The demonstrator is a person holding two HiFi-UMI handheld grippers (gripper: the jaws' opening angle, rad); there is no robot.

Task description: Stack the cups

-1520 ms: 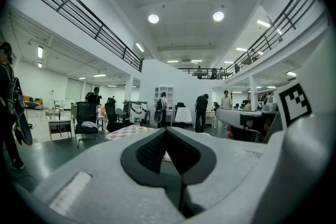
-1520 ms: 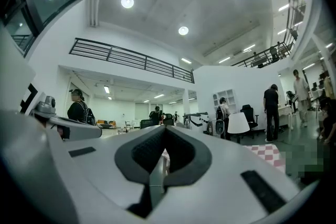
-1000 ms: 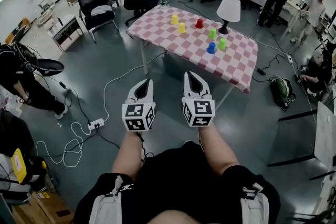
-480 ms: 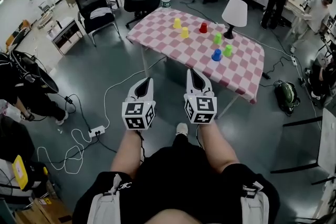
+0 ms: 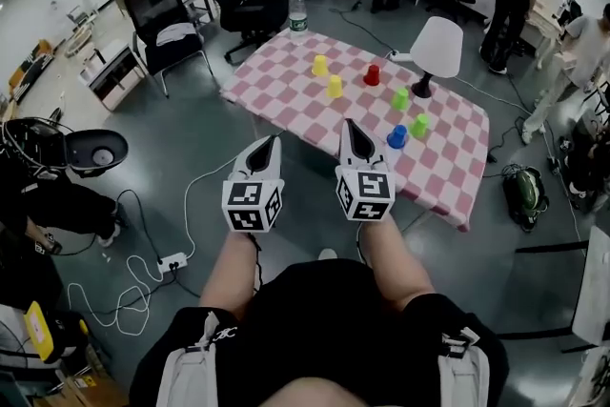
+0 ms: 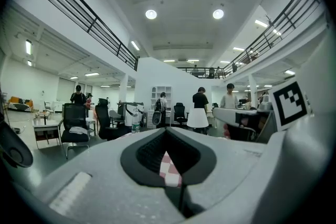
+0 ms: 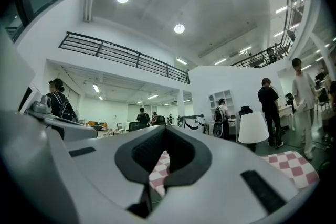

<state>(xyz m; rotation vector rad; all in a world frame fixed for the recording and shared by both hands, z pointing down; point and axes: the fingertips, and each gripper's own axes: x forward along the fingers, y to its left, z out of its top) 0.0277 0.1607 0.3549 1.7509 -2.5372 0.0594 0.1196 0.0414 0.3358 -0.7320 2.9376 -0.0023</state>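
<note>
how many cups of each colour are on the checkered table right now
yellow cups: 2
red cup: 1
green cups: 2
blue cup: 1
total: 6

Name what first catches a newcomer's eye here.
A pink-and-white checkered table stands ahead, bearing unstacked plastic cups: two yellow cups, a red cup, two green cups, a blue cup. Nearer, the grey left gripper and right gripper point at it, both shut, empty.
</note>
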